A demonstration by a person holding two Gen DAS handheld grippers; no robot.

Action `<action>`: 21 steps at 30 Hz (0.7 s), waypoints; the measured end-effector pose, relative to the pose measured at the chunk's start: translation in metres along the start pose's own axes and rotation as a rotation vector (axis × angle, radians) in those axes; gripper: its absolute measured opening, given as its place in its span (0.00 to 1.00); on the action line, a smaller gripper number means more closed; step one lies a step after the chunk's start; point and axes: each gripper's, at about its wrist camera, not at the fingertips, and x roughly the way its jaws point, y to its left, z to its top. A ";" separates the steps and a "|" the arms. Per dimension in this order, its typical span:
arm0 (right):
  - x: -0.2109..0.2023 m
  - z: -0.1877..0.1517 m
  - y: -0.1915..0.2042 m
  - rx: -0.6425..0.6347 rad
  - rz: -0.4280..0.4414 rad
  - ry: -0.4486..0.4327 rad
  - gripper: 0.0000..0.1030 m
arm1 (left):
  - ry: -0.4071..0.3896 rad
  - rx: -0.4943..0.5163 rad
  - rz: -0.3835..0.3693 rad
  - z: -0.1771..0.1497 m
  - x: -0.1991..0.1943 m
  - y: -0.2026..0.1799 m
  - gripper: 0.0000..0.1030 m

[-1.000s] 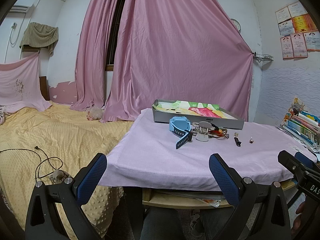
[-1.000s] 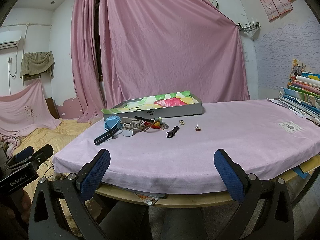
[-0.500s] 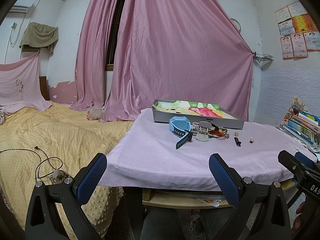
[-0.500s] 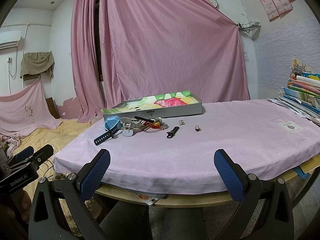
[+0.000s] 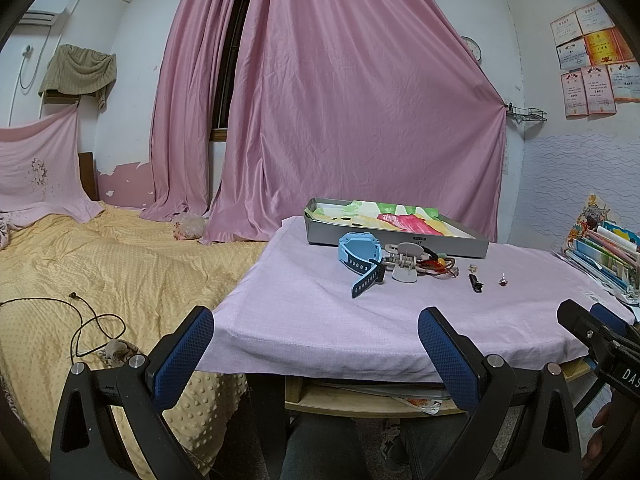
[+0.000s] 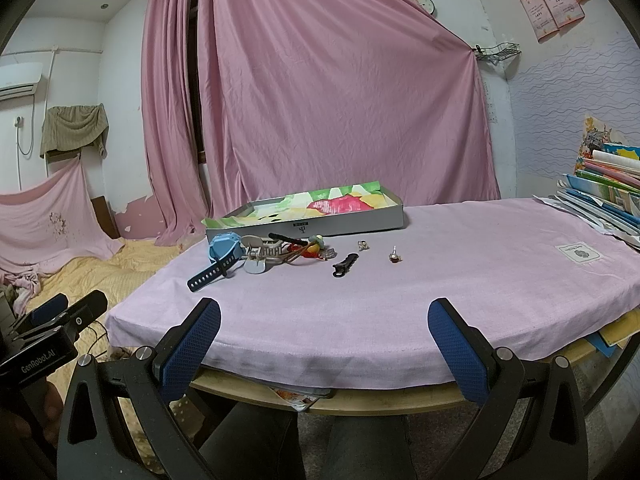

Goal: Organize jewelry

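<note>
Left wrist view: the left tongs point(image 5: 314, 354) hang released and empty short of the counter point(image 5: 320, 320); the watch point(image 5: 360, 250), clip point(image 5: 404, 266) and small pieces lie loose before the tray point(image 5: 400, 242).

Right wrist view: the right tongs point(image 6: 326, 344) are likewise spread and empty, and the jewelry point(image 6: 304, 252) lies outside the tray point(image 6: 352, 224), so sorting looks not yet begun.

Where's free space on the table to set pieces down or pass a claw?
Free: the wide band of pink cloth between the near table edge and the jewelry row, and the stretch right of the small red earring up to the book stack. Crowded: the cluster in front of the grey tray, from the blue watch and white hair claw to the black clip.
</note>
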 end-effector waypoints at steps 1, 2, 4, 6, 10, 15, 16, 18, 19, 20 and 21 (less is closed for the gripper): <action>0.000 0.000 0.000 0.000 0.000 0.000 0.99 | -0.001 0.000 0.000 0.000 0.000 0.000 1.00; 0.000 0.000 0.000 0.000 0.000 0.000 0.99 | 0.000 0.000 0.001 0.000 0.000 0.000 1.00; 0.000 0.000 0.000 0.000 0.000 0.000 0.99 | 0.000 -0.001 0.001 0.000 0.000 0.000 1.00; 0.000 0.000 0.000 0.000 0.000 0.000 0.99 | 0.001 0.000 0.001 0.000 0.000 0.000 1.00; 0.000 0.000 0.000 0.000 0.000 0.000 0.99 | 0.001 0.000 0.001 0.000 0.000 0.000 1.00; 0.000 0.000 0.000 0.001 0.001 0.001 0.99 | 0.002 0.000 0.001 0.000 0.000 0.000 1.00; 0.000 0.000 0.000 0.000 0.000 0.000 0.99 | 0.001 0.000 0.001 0.000 0.000 0.000 1.00; 0.000 0.000 -0.001 0.001 0.001 0.000 0.99 | 0.002 -0.001 0.001 0.000 0.000 0.000 1.00; 0.001 0.000 -0.001 0.001 0.001 0.002 0.99 | 0.003 -0.001 0.001 0.000 0.000 0.000 1.00; -0.001 0.001 0.000 0.001 0.001 0.003 0.99 | 0.004 -0.001 0.000 0.000 0.000 0.000 1.00; -0.001 0.000 0.001 0.001 0.001 0.003 0.99 | 0.005 -0.001 0.000 0.000 0.001 -0.001 1.00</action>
